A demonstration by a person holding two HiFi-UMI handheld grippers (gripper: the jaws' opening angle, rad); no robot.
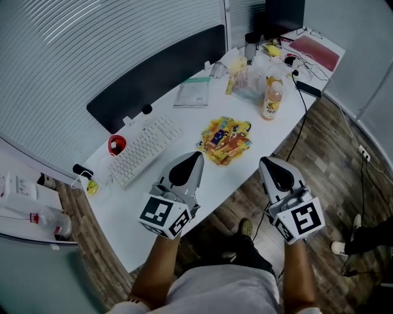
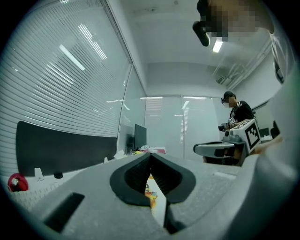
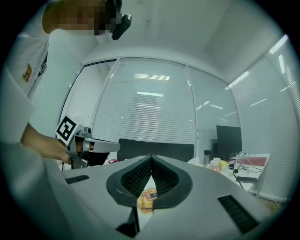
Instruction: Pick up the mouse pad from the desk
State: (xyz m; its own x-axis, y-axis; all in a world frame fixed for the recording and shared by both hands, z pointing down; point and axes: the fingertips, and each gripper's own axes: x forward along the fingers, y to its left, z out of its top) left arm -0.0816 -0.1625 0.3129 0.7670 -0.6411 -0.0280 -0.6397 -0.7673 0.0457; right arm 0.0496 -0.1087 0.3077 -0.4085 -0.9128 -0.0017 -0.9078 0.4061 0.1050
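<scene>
The flat yellow and orange mouse pad [image 1: 227, 140] lies in the middle of the long white desk [image 1: 123, 202], right of the white keyboard [image 1: 144, 150]. The left gripper [image 1: 195, 156] and right gripper [image 1: 264, 162] hang on its near side. Both are clenched tight and empty, and they point at it, I think to line up.

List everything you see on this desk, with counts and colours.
desk: one, white, diagonal across the head view
mouse pad: one, yellow printed, mid-desk, ahead of both grippers
keyboard: one, white, left of the mouse pad
round object: one, red, beside the keyboard's left end
panel: one, black, along the desk's far edge
bottle: one, orange drink, beyond the mouse pad
booklet: one, white-green, beyond the keyboard
monitor: one, black, desk's far end
left gripper: one, grey, shut, empty, over the desk's near edge
right gripper: one, grey, shut, empty, at the desk's near edge
</scene>
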